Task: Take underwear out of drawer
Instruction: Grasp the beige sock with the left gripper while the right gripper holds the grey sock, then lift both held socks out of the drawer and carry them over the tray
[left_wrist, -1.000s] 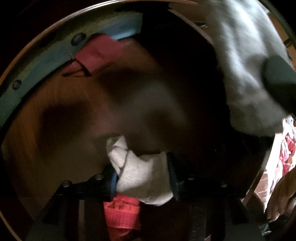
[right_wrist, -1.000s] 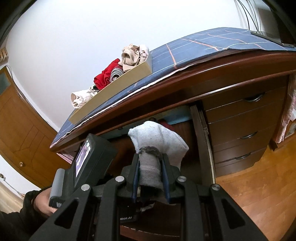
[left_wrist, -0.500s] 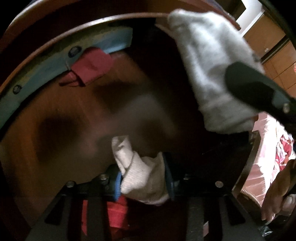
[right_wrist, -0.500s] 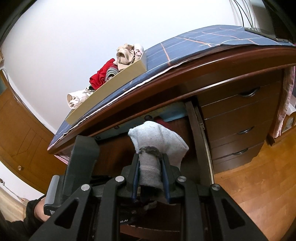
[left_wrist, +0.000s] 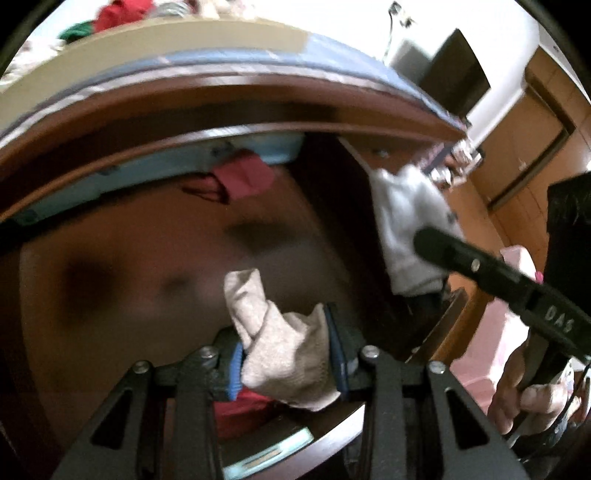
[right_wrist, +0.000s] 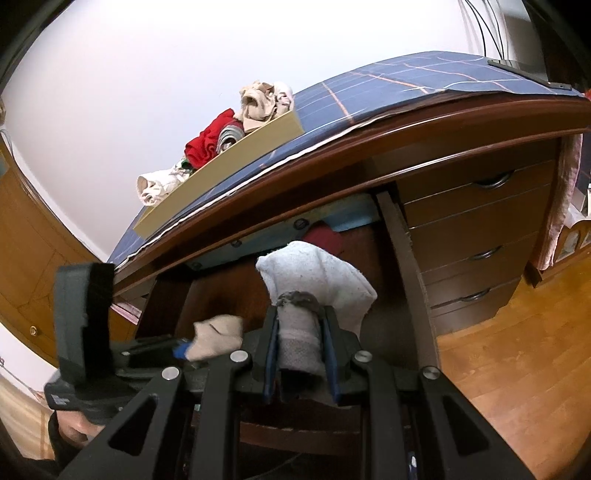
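Grippers both carry cloth: left gripper (left_wrist: 286, 354) is clamped on a beige bundle of underwear (left_wrist: 273, 339), right gripper (right_wrist: 300, 341) on a grey-white piece (right_wrist: 317, 273); both bundles hang over the open drawer (right_wrist: 402, 258), where a red garment (left_wrist: 243, 177) lies at the back; a cardboard box (right_wrist: 221, 177) of clothes sits on the table (right_wrist: 406, 85) above.
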